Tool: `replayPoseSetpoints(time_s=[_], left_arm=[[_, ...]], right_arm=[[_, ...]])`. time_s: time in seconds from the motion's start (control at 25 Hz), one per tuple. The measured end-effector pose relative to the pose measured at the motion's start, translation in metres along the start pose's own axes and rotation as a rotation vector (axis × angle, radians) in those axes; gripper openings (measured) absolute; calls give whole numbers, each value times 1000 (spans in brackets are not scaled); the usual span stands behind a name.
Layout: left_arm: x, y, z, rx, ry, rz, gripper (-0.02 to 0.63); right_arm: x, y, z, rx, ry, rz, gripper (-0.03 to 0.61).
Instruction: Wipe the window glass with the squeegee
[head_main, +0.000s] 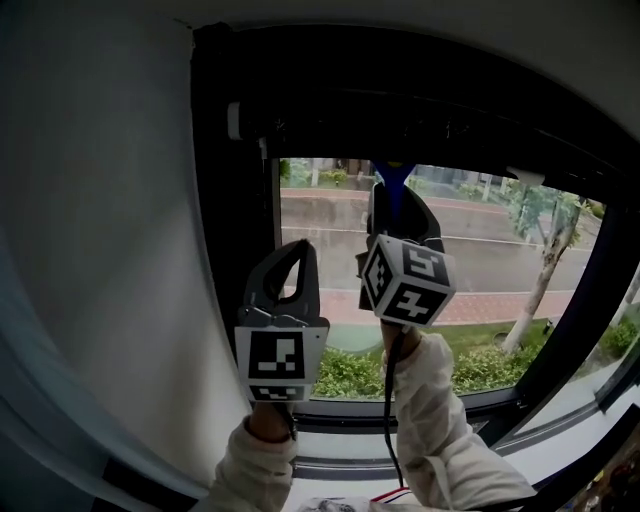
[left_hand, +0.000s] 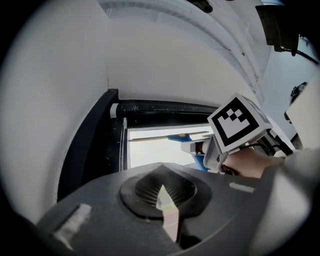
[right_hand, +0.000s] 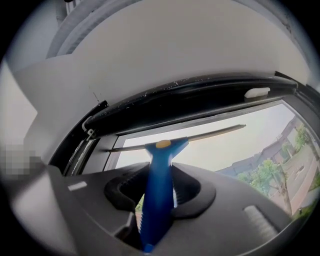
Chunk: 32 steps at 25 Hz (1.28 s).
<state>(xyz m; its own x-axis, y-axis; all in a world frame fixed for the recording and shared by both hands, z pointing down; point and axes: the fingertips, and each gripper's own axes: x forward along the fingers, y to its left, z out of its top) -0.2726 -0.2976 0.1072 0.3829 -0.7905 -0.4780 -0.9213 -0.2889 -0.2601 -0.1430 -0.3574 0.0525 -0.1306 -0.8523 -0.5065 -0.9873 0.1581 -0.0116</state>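
the window glass (head_main: 480, 255) looks out on a road (head_main: 320, 238) and trees (head_main: 535, 208). the fingers of the right gripper (right_hand: 159, 189) are clamped on the blue squeegee (right_hand: 161, 165) handle, blade near the top of the pane; the left gripper (left_hand: 161, 194) has fingers almost together, empty. pressed unevenly, the handle could twist in that grip and streak.

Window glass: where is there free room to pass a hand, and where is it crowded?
Free: the right part of the window glass, between the right gripper and the slanted right frame. Crowded: the left strip by the left frame, where the left gripper hangs beside the right gripper, and the upper edge there, where the squeegee is held.
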Motion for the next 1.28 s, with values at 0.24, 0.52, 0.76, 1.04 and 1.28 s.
replayPoseSetpoints(time_s=[0.24, 0.52, 0.76, 1.04, 1.28], left_arm=[[-5, -8, -16, -13, 35, -11, 0], [-16, -15, -40, -37, 87, -15, 0], [-27, -23, -66, -42, 138, -14, 0], [-39, -30, -87, -88, 150, -8, 0], [-48, -35, -103, -118, 179, -3, 0]], right_arm=[[-9, 1, -16, -27, 20, 7, 140], [-25, 0, -40, -30, 53, 2, 140], [-43, 0, -66, -29, 96, 5, 140], [-61, 1, -93, -26, 137, 10, 140], [-75, -1, -114, -32, 161, 3, 140]])
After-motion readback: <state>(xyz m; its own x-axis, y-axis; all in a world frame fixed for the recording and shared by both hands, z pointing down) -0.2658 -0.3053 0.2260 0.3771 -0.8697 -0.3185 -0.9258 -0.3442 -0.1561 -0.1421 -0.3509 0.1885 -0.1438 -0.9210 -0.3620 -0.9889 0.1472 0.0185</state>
